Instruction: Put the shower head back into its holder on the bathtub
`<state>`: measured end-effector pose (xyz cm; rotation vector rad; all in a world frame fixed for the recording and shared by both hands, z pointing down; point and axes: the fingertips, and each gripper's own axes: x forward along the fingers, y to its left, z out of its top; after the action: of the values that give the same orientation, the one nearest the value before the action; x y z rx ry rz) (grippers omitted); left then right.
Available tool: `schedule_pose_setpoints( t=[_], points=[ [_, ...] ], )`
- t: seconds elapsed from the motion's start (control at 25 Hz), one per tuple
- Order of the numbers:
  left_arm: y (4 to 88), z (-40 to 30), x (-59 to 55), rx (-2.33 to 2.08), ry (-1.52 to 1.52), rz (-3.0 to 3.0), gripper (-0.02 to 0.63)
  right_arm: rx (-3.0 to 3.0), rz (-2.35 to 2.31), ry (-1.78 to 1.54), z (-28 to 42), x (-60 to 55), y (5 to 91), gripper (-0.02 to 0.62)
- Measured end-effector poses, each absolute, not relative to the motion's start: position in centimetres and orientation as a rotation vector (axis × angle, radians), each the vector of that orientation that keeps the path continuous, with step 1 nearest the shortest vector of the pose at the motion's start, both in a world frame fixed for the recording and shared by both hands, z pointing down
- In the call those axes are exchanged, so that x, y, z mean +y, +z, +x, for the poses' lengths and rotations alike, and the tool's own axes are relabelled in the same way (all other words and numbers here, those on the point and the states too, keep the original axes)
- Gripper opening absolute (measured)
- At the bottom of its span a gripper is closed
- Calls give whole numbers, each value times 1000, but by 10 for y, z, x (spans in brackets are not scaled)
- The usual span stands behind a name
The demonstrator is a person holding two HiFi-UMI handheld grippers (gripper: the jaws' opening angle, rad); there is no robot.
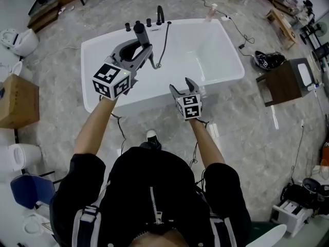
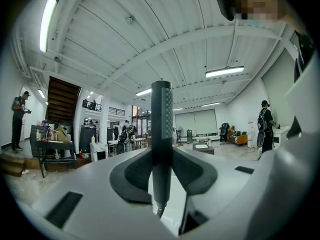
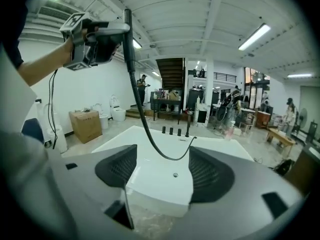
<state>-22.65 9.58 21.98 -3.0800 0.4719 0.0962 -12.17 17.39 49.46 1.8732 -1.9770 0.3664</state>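
Over the tub's near left part, my left gripper (image 1: 138,49) is shut on the dark shower head (image 1: 139,31), which stands upright between the pads. In the left gripper view the shower head (image 2: 161,129) is a dark wand clamped in my left gripper (image 2: 162,171). Its black hose (image 1: 163,40) loops down and back to the fittings (image 1: 149,22) on the white bathtub's (image 1: 226,45) far rim. My right gripper (image 1: 183,86) hovers over the near rim, open and empty. The right gripper view shows its jaws (image 3: 162,171) wide apart, with the hose (image 3: 150,134) and tub (image 3: 220,151) beyond.
A pink bottle (image 1: 211,12) stands on the tub's far right corner. A cardboard box (image 1: 18,102) and a toilet (image 1: 18,41) sit to the left. A dark wooden cabinet (image 1: 285,81) and a black bag (image 1: 267,59) are at the right, with cables across the floor.
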Motion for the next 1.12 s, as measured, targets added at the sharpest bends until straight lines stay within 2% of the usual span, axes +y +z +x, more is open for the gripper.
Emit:
schedule_pose_setpoints(
  t=[0.56, 1.12],
  points=[
    [196, -188, 67, 329, 122, -3105, 137, -2046, 1722, 405, -158, 25, 531, 301],
    [142, -135, 22, 416, 178, -3077, 137, -2033, 1627, 572, -82, -59, 604, 254]
  ],
)
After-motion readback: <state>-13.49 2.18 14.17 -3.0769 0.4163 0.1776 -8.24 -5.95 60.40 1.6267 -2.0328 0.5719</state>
